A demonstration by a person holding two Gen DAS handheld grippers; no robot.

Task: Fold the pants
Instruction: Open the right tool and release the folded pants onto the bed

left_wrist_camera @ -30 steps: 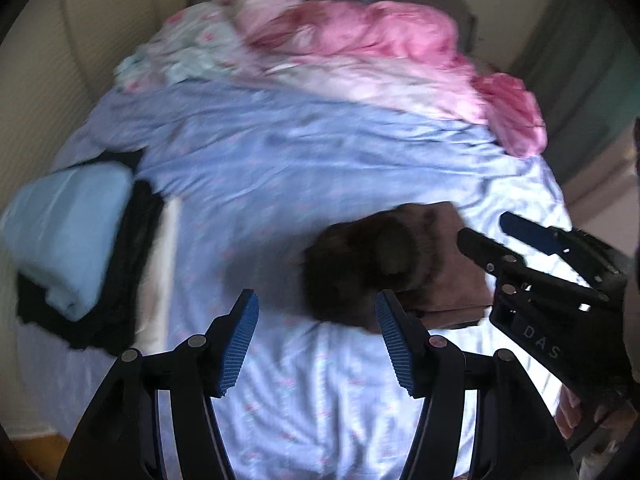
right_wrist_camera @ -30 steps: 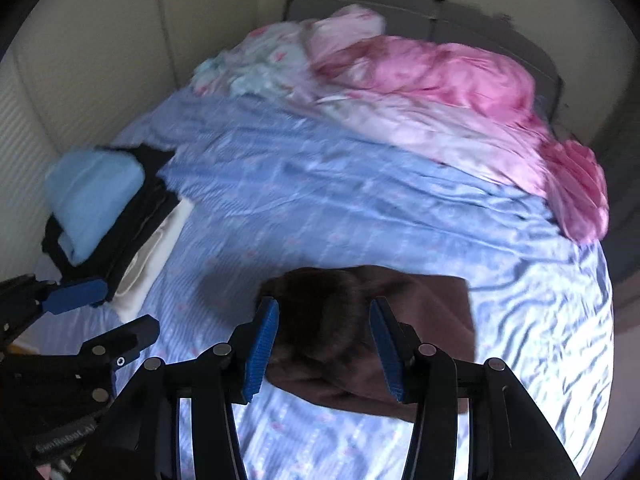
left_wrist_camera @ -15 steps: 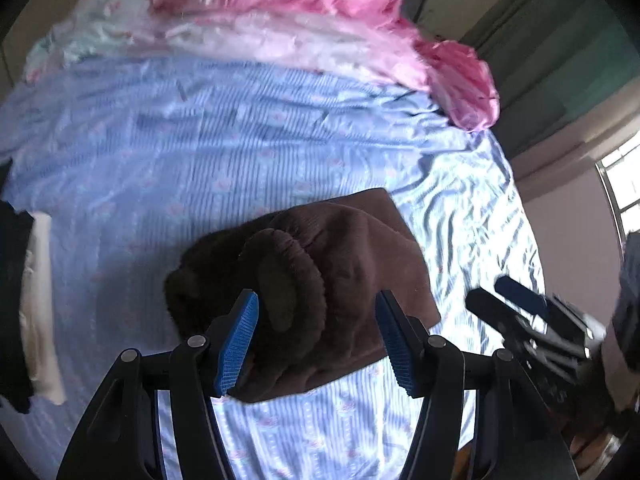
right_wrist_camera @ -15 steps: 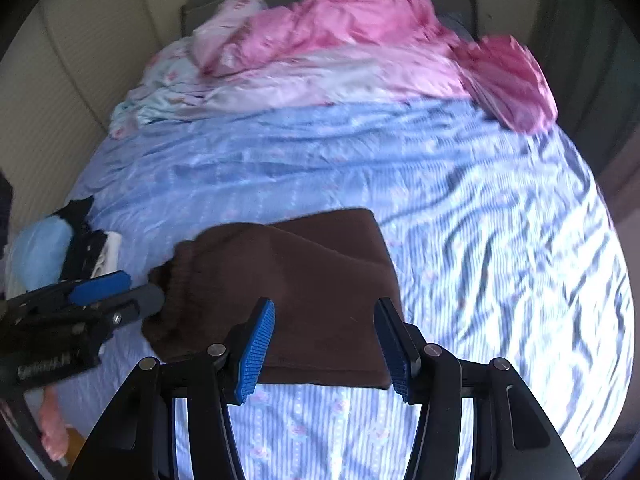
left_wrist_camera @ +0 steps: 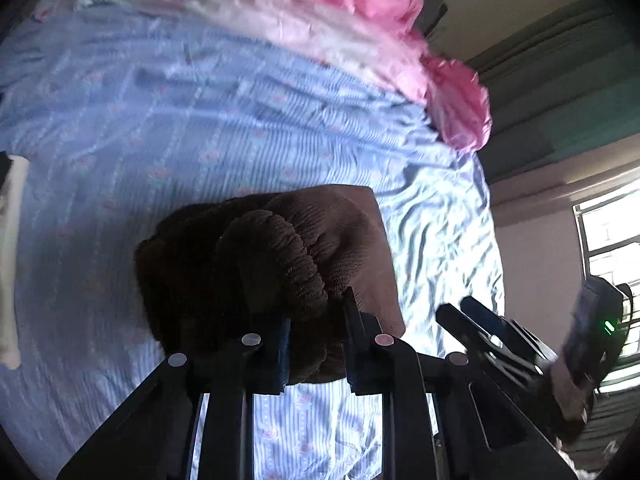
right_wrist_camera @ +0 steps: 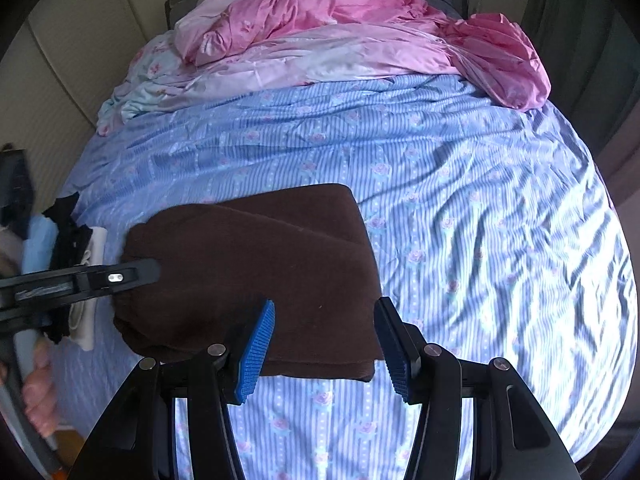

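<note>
Pants: brown fleece pants are seen folded into a thick bundle on the near part of the bed sheet, their long axis running from lower left to upper right.
Left gripper: the left gripper has just been closed; the gathered elastic waistband is pinched between its pads.
Right gripper: the right gripper is held spread over the bundle's near right corner, no cloth being pressed.
Edges: the near edge lies straight; the right edge is clean and slanted.
Open room: bare striped sheet is left to the right and beyond.
Clutter: a pink quilt is heaped at the far end; a clothes stack lies left.
Hidden: the bundle's left end is partly covered by the left gripper; the leg ends cannot be made out.
</note>
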